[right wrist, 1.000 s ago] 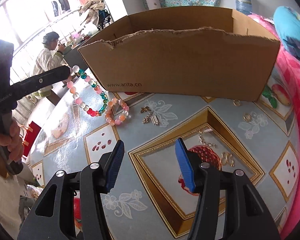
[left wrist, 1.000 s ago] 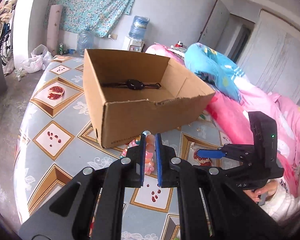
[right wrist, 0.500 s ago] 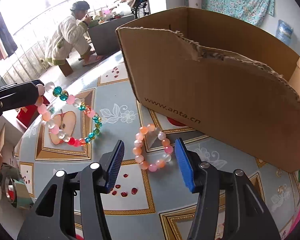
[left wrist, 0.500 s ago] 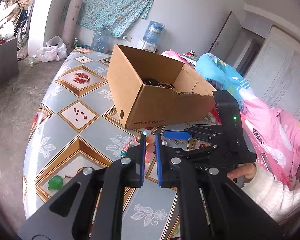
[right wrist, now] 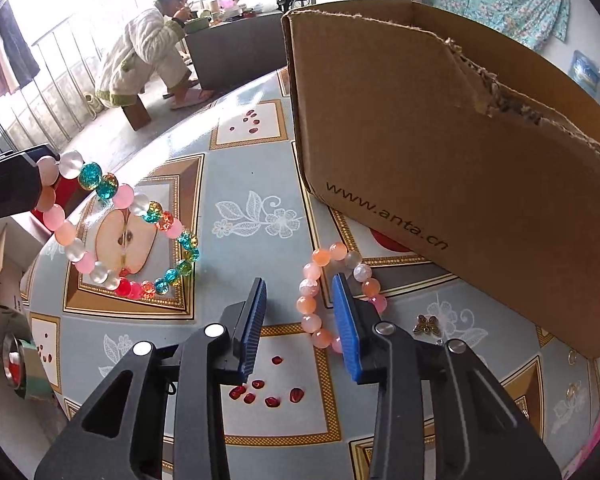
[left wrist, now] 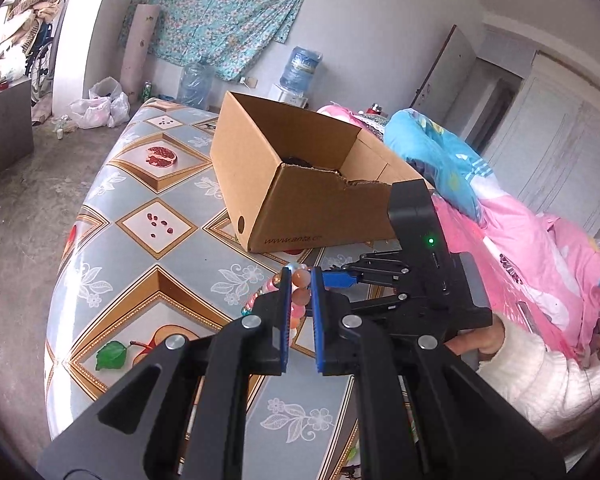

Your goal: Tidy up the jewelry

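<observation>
A: Left claw?
B: Nearly closed, pinching a multicoloured bead bracelet by a few beads at one end. Rest of the loop dangling free above the counter, over the apple-half print. Pink, white, teal and red beads.

A: Right claw?
B: Partly open, jaws closing. Straddling one side of an orange-and-pink bead bracelet lying flat on the counter. Left stretch of that loop between the pads; right pad standing inside the ring. Pads not pressing on the beads.

A: Position of that bracelet?
B: Just in front of the cardboard box, near its printed corner, not touching it.

A: Box?
B: Open top, torn front rim, standing on the counter. Something dark inside, barely visible from the left wrist view.

A: Other pieces?
B: Small butterfly charm on the counter right of the right claw. A few small gold rings further right, near the box's lower edge.

A: Surroundings?
B: Pink bedding beside the counter. Seated person in the background, well apart.
</observation>
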### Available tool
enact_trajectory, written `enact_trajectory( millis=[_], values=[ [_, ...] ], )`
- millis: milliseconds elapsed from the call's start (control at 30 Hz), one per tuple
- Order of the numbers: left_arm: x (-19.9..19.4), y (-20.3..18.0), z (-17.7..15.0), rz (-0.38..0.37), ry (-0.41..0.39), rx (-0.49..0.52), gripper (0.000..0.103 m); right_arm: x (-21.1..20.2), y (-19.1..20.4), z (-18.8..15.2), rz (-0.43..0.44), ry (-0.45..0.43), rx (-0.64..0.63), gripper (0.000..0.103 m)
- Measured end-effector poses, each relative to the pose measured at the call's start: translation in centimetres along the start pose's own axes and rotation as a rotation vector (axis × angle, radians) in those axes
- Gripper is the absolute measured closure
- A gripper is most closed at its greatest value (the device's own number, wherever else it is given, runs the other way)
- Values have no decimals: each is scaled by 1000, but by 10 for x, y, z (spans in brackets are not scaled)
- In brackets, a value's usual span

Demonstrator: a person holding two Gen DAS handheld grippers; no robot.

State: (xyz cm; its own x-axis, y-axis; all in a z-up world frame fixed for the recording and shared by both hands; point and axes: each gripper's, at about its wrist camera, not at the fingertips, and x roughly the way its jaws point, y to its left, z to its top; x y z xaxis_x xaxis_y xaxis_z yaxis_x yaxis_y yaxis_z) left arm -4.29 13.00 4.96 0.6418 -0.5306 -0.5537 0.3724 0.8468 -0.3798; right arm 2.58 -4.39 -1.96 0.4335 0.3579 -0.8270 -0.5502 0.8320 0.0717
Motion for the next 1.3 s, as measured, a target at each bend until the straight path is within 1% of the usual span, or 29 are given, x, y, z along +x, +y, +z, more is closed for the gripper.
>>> enact_trajectory(
  millis=[67,133,167,267,367,500,600,667,767,833,933,967,1033,1200,1300],
  values=[
    [2,-2,0,1,2,2,94,-3,3,-3,-26,-2,-4,75],
    [3,-3,1,1,2,2,94,-4,3,-5,-25,2,12,90],
    [3,-3,1,3,2,2,94,-5,2,-6,-27,6,23,93],
    [3,-3,0,-1,4,1,94,-6,-1,-8,-32,2,54,93],
    [5,-5,0,4,8,7,94,-7,-12,-10,-29,-16,111,93],
    [7,-7,0,6,9,12,94,-13,-28,-12,58,-35,207,93],
    [7,-7,0,2,8,11,94,-33,-39,-16,122,-75,244,93],
    [6,-7,0,-5,2,7,94,-48,-45,-17,147,-106,262,93],
    [2,-9,4,-51,-28,-12,94,-73,-52,-18,181,-149,277,93],
    [1,-13,10,-59,-36,-4,94,-84,-57,-18,210,-163,289,93],
    [5,-20,15,-21,-19,41,94,-96,-61,-21,210,-184,294,93],
    [8,-20,15,-25,-10,39,94,-98,-63,-23,207,-187,297,93],
    [14,-19,14,-29,10,29,94,-94,-61,-16,219,-182,312,93],
    [20,-19,1,-12,61,42,94,-96,-66,-21,244,-203,341,93],
    [25,-19,-14,2,117,47,94,-101,-65,-21,246,-229,348,93]
  ],
)
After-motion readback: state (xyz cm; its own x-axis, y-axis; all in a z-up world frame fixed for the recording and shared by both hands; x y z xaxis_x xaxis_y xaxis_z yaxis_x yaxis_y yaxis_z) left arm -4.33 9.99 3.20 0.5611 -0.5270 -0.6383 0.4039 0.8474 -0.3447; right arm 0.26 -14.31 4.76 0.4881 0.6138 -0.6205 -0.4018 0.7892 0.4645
